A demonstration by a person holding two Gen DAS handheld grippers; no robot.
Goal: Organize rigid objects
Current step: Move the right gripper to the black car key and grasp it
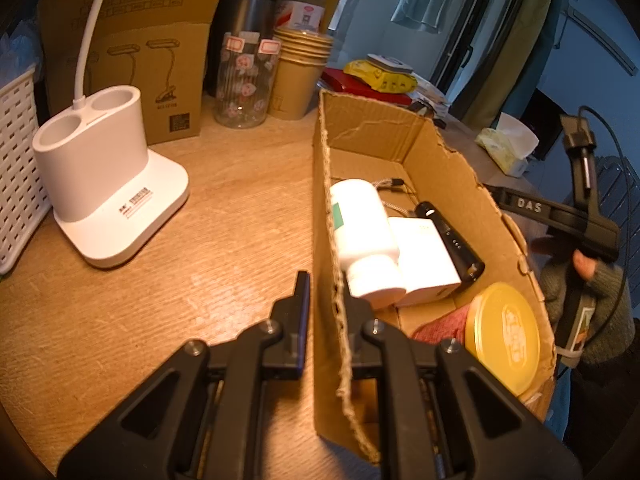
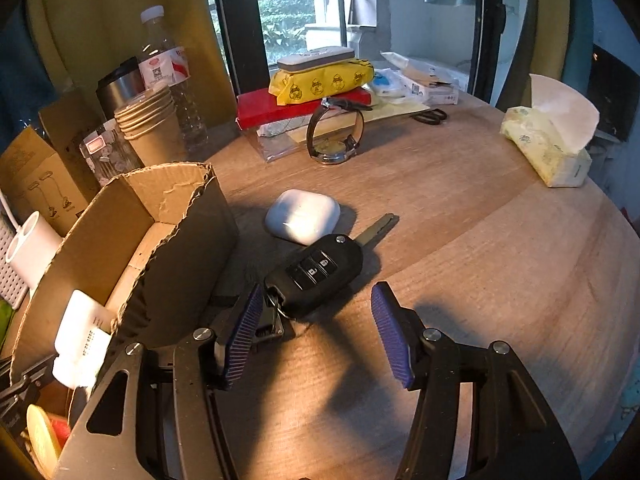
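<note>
Your left claw (image 1: 325, 292) is pinching the side wall of the cardboard box (image 1: 404, 136). Your right claw (image 2: 316, 312) is spread wide with nothing in it, just over the car key (image 2: 316, 270) lying on the counter (image 2: 500, 260) beside the box.

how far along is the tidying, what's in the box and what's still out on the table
Done: the white bottle, white box, black flashlight and yellow-lidded tin lie in the cardboard box. In hand: the left hand-held gripper clamps the box wall, and the open right hand-held gripper is nearing the car key. Left on the table: the key, white earbud case and watch.
</note>
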